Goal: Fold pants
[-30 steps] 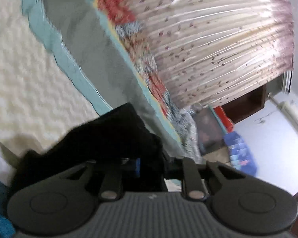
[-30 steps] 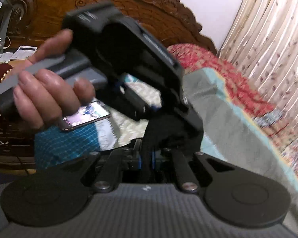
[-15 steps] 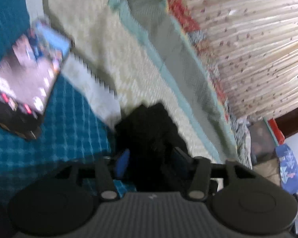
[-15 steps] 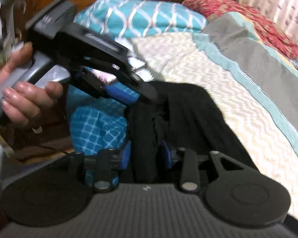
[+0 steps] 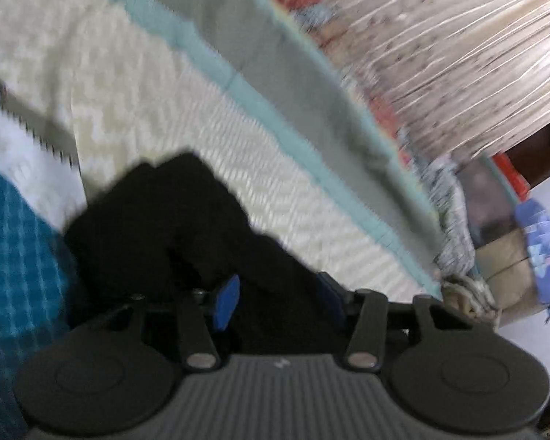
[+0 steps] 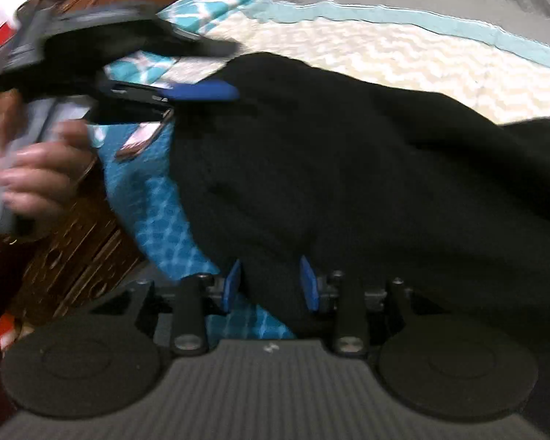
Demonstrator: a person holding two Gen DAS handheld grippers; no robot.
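Black pants [image 6: 348, 168] lying bunched on the cream zigzag bedspread [image 5: 135, 84], one edge over the teal patterned pillow [image 6: 157, 220]. My left gripper [image 5: 275, 297]: jaws spread wide, pants fabric lies between the blue pads, not pinched. My right gripper [image 6: 269, 284]: jaws partly apart, a fold of the pants sits between them; can't tell if it's clamped. Frames motion-blurred

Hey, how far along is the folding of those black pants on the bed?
Done: the black fabric pants lie spread on the cream zigzag bedspread. In hand: the left gripper and right gripper both have pants fabric between parted blue pads. Left: no neat folded stack shows yet; blur hides creases.
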